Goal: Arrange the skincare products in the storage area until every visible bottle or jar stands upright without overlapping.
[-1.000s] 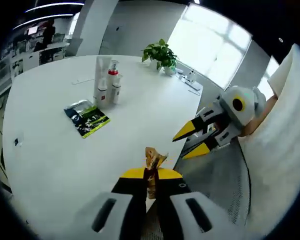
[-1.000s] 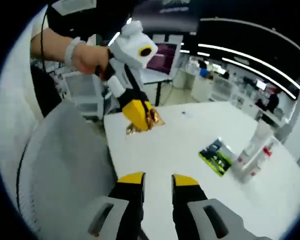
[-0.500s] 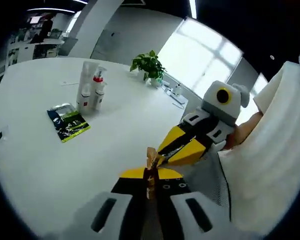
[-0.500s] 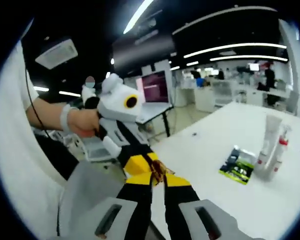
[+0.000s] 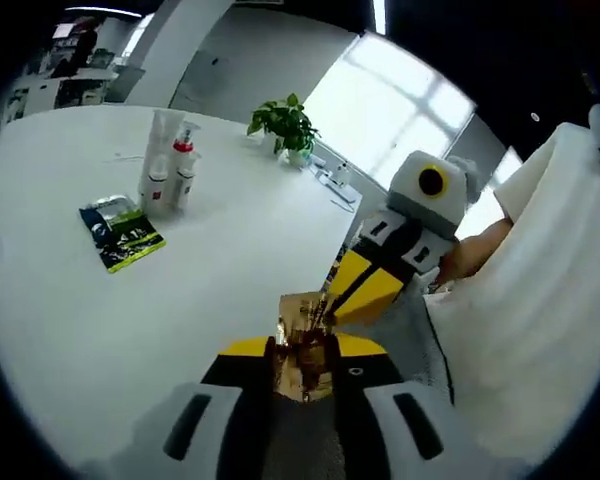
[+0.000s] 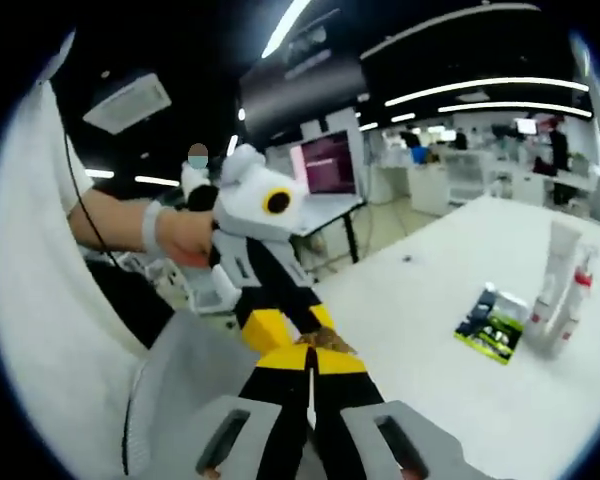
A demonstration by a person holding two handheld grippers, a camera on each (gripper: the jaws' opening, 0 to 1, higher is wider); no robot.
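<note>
A crinkled gold-brown sachet [image 5: 302, 340] sits between my left gripper's [image 5: 302, 348] yellow jaws, which now stand a little apart. My right gripper [image 5: 352, 290] reaches in from the right, its yellow jaws closed on the sachet's upper edge. In the right gripper view my right gripper [image 6: 312, 358] is shut on the sachet [image 6: 328, 340], with the left gripper [image 6: 280, 325] meeting it from above. Far off on the white table [image 5: 180, 300] stand a white tube [image 5: 160, 150] and a red-capped spray bottle [image 5: 183, 165], both upright; the tube [image 6: 555, 285] and the spray bottle [image 6: 578, 300] also stand at the right of the right gripper view.
A flat green-and-black packet [image 5: 120, 232] lies near the bottles, also seen as the packet [image 6: 495, 325]. A potted plant [image 5: 285, 125] stands at the table's far edge. A grey mesh chair [image 6: 170, 400] sits below the grippers. A person's hand [image 6: 185, 235] holds the left gripper.
The right gripper has shut on the sachet. The left jaws have spread wider than before. Both cameras shifted slightly.
</note>
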